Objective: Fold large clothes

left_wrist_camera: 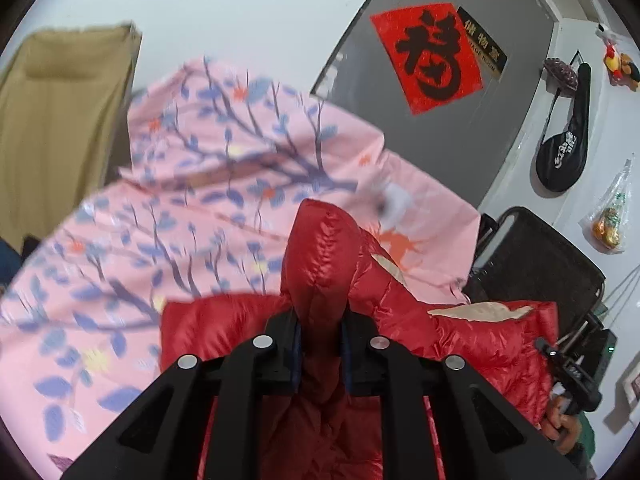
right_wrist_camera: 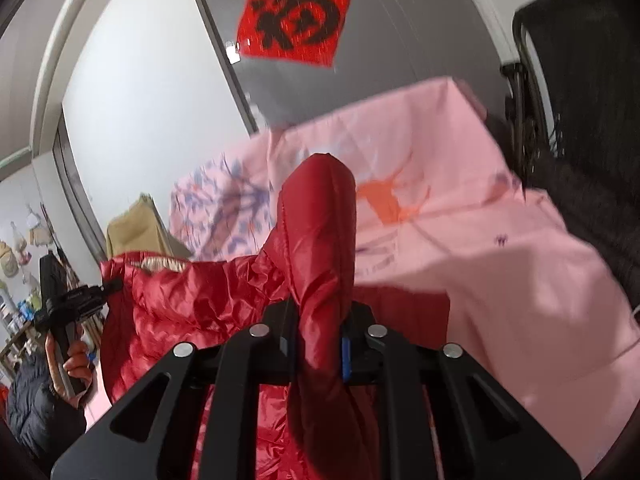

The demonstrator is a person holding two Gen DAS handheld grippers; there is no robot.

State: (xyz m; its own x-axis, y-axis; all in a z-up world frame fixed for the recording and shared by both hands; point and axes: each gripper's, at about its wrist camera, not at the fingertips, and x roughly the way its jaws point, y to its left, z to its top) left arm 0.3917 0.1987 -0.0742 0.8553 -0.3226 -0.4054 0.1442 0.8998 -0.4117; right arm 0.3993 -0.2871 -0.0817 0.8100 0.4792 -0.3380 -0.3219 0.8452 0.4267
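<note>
A shiny red down jacket (left_wrist_camera: 320,248) with a beige lining (left_wrist_camera: 480,311) hangs between my two grippers above a pink flowered sheet (left_wrist_camera: 140,248). My left gripper (left_wrist_camera: 320,332) is shut on a bunched fold of the red jacket, which sticks up past the fingers. My right gripper (right_wrist_camera: 320,336) is shut on another fold of the same jacket (right_wrist_camera: 320,224). In the right wrist view the left gripper (right_wrist_camera: 76,300) shows at the far left, holding the jacket's other end. In the left wrist view the right gripper (left_wrist_camera: 568,372) shows at the lower right.
The pink sheet (right_wrist_camera: 500,264) covers the surface below. A grey door with a red paper sign (left_wrist_camera: 432,56) stands behind. A black chair (left_wrist_camera: 536,256) is at the right, a tan chair (left_wrist_camera: 60,120) at the left. Bags hang on the wall (left_wrist_camera: 560,148).
</note>
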